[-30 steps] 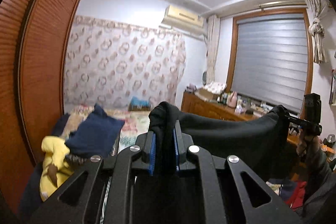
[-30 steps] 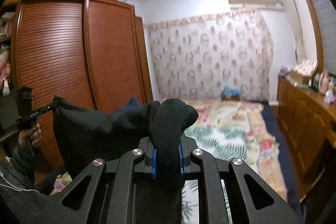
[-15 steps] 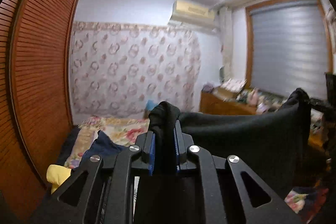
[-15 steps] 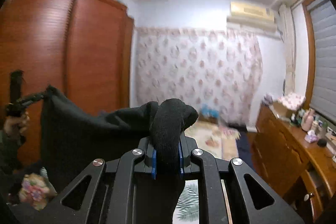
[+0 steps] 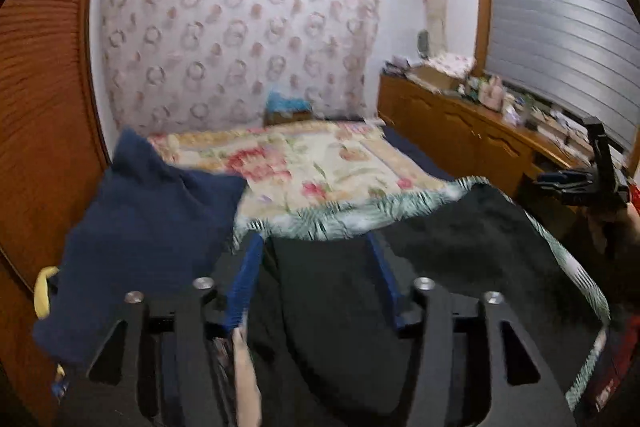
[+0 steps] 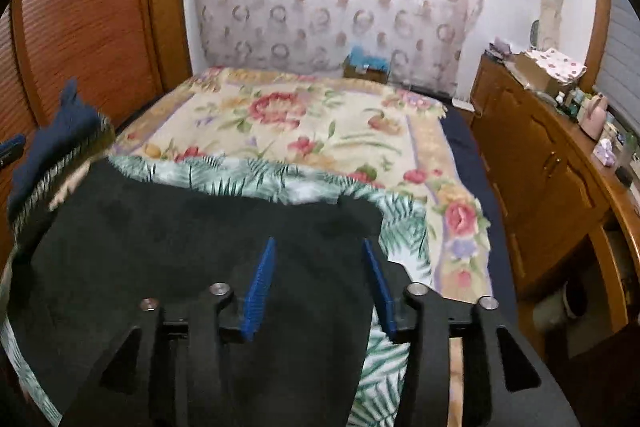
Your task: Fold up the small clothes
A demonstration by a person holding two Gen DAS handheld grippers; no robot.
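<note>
A floral quilt (image 6: 304,131) covers the bed; near its leaf-print edge lies the soft black garment (image 6: 192,239), spread flat. Left gripper (image 5: 316,247) and right gripper (image 6: 318,253) have just opened, ribbed blue pads clear of the cloth.

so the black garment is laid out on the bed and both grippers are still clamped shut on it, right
Not quite. The black garment is laid out on the bed, but both grippers have just opened: the right wrist view shows the right gripper with jaws apart, as does the left wrist view for the left gripper.
</note>
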